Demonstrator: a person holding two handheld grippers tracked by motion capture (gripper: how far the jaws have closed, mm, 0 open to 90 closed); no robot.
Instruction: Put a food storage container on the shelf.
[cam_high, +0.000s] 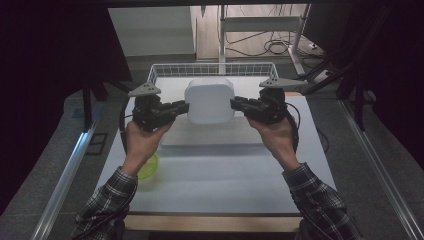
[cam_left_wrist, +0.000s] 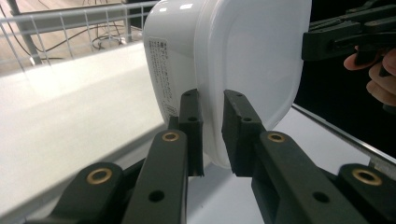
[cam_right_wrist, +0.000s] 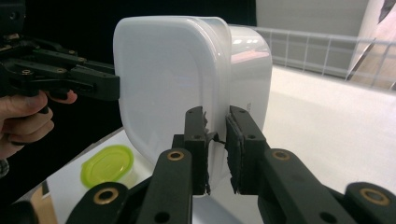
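A white plastic container (cam_high: 210, 100) with a translucent lid hangs above the table, held from both sides and turned on edge. My left gripper (cam_high: 184, 107) is shut on the rim of its lid at the left side. In the left gripper view the jaws pinch the container (cam_left_wrist: 233, 70) at the gripper (cam_left_wrist: 212, 133). My right gripper (cam_high: 236, 104) is shut on the rim at the right side. In the right gripper view its gripper (cam_right_wrist: 215, 140) clamps the lid edge of the container (cam_right_wrist: 173, 79).
A white wire basket (cam_high: 165, 70) stands at the back of the table. Under the container lies a pale board (cam_high: 210, 136). A small tub with a yellow-green lid (cam_high: 150, 167) sits near my left forearm; the same tub (cam_right_wrist: 108, 165) appears in the right gripper view.
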